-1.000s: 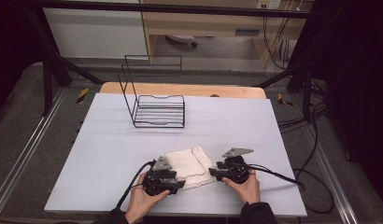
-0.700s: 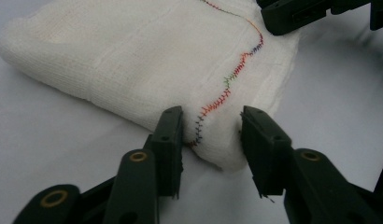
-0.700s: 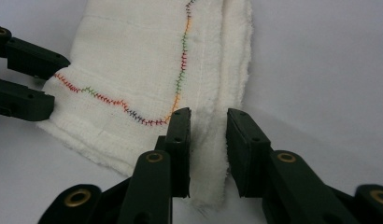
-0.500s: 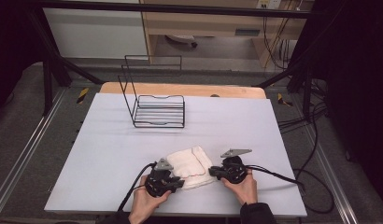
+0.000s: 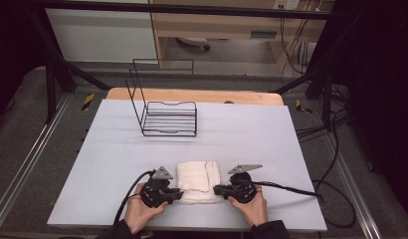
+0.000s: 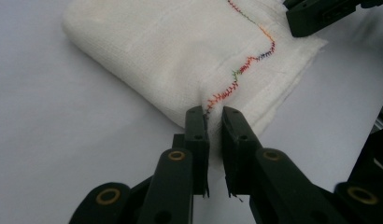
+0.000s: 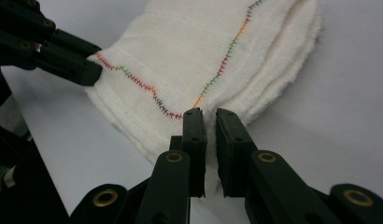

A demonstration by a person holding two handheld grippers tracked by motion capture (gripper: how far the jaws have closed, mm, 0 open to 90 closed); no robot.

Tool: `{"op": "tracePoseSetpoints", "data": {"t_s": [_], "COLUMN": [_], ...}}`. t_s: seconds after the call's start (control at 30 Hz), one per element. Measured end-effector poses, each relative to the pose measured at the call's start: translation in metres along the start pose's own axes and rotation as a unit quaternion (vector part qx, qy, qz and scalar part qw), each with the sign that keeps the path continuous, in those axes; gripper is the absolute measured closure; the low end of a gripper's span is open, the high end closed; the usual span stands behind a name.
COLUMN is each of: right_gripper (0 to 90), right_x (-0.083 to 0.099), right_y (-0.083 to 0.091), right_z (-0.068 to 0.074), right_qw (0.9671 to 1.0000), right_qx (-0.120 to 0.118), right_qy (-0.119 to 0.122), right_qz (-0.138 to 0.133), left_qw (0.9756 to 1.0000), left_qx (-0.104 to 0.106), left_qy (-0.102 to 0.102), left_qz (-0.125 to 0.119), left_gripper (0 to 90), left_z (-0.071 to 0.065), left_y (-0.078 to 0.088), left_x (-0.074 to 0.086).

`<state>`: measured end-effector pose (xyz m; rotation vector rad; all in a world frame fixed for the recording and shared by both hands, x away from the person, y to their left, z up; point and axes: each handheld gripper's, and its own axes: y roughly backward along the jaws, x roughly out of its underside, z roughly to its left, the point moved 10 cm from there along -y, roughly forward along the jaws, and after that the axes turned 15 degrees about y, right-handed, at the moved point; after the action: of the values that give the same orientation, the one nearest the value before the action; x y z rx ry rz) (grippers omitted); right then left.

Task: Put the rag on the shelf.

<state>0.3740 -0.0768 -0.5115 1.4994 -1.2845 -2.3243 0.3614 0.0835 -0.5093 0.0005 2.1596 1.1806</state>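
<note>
The left tool [image 6: 214, 122] has just been closing, and its jaws are now pinched narrow on the near edge of the folded white towel [image 6: 189, 51], right where the multicoloured zigzag stitching meets that edge. The right tool [image 7: 209, 122] has been closing too; its jaws clamp a fold of the same towel's edge beside the stitched line. A second ago both tools stood at the towel with wider jaws, so the grip on each side is new.

In the high view the left tool [image 5: 176, 194] and right tool [image 5: 218, 189] face each other across the towel [image 5: 198, 179], which lies flat on the white surface [image 5: 271, 149] near its front edge, between the person's two hands. It has shifted a little toward the person since a second ago, and the tools have come with it.

With both sides now held, the towel looks ready to be lifted or unfolded; neither has begun. The black wire rack [image 5: 167, 117] stands well apart, toward the far side of the surface, and may be where the towel goes.
</note>
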Motion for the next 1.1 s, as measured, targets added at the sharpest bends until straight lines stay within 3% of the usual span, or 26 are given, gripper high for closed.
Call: {"op": "tracePoseSetpoints", "data": {"t_s": [0.13, 0.23, 0.33, 0.37, 0.47, 0.53, 0.63, 0.77, 0.93, 1.0, 1.1], "right_gripper": [81.3, 75.4, 62.9, 62.9, 53.3, 43.7, 39.3, 25.1, 15.7, 12.3, 8.6], "right_x": [0.001, 0.002, 0.000, 0.000, -0.004, -0.007, -0.008, -0.009, -0.009, -0.008, -0.008], "right_y": [-0.005, -0.005, -0.001, -0.001, 0.004, 0.010, 0.013, 0.019, 0.021, 0.022, 0.023], "right_z": [0.005, 0.003, 0.000, 0.000, -0.005, -0.014, -0.019, -0.032, -0.039, -0.042, -0.046], "right_qw": [0.9999, 0.9996, 0.9989, 0.9989, 0.9986, 0.9972, 0.9970, 0.9960, 0.9961, 0.9962, 0.9961], "right_qx": [0.007, 0.009, 0.013, 0.013, 0.019, 0.036, 0.039, 0.050, 0.052, 0.055, 0.057], "right_qy": [0.012, 0.025, 0.044, 0.044, 0.047, 0.059, 0.056, 0.053, 0.047, 0.042, 0.041], "right_qz": [0.002, 0.006, 0.003, 0.003, -0.016, -0.029, -0.036, -0.051, -0.053, -0.053, -0.054], "left_qw": [0.9999, 0.9999, 0.9997, 0.9995, 0.9988, 0.9983, 0.9979, 0.9975, 0.9974, 0.9967, 0.9966], "left_qx": [-0.004, -0.002, -0.006, -0.008, -0.009, -0.009, -0.016, -0.014, -0.023, -0.034, -0.034], "left_qy": [-0.010, -0.012, -0.011, -0.011, -0.014, -0.015, -0.005, 0.017, 0.027, 0.037, 0.033], "left_qz": [0.000, -0.004, -0.023, -0.028, -0.046, -0.056, -0.063, -0.068, -0.063, -0.064, -0.067], "left_gripper": [80.6, 76.5, 62.1, 62.1, 49.0, 39.6, 34.2, 18.6, 10.6, 12.8, 13.0], "left_z": [0.001, 0.002, 0.007, 0.010, 0.016, 0.021, 0.029, 0.040, 0.051, 0.055, 0.056], "left_y": [0.000, 0.002, 0.009, 0.012, 0.019, 0.022, 0.024, 0.020, 0.008, 0.003, -0.003], "left_x": [0.004, 0.003, -0.002, -0.004, -0.013, -0.018, -0.027, -0.042, -0.058, -0.063, -0.069]}}
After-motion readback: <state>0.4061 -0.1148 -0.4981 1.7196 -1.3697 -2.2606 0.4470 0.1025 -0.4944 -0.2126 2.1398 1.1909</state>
